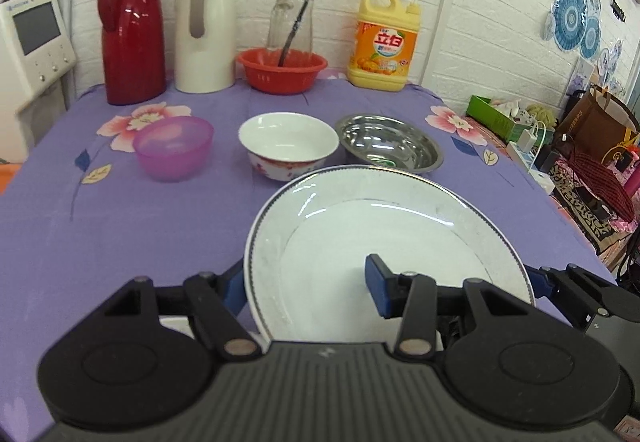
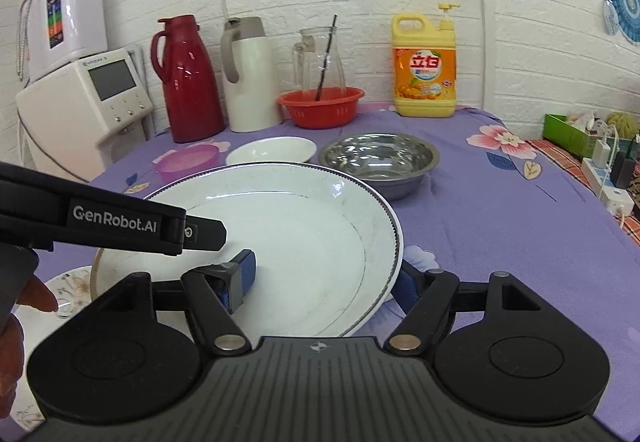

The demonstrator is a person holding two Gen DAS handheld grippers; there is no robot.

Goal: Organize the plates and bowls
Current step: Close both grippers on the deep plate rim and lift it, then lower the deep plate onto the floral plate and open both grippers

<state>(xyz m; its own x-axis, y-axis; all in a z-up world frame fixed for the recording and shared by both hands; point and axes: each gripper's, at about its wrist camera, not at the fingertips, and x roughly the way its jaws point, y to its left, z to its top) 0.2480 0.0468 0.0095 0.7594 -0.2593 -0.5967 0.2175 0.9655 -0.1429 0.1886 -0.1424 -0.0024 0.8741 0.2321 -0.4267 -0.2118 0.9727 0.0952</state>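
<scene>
The white plate (image 1: 384,238) sits low centre in both frames, face up and tilted, round, so no long axis. The left gripper (image 1: 308,284) clamps its near-left rim; the right gripper (image 2: 326,278) clamps its right rim. Bowls (image 1: 288,142) lie beyond it.

red flask (image 1: 132,30), white flask (image 1: 206,30), detergent bottle (image 1: 384,42) — perhaps dish soap

Large white plate with dark beaded rim (image 1: 384,226): near edge hidden behind left gripper (image 1: 308,292) body. Behind the plate, white ceramic bowl's (image 2: 272,151) base is hidden in right wrist view. Small floral plate (image 2: 72,290) left of it mostly covered. Yellow detergent bottle's (image 1: 384,42) label small print unreadable.
</scene>
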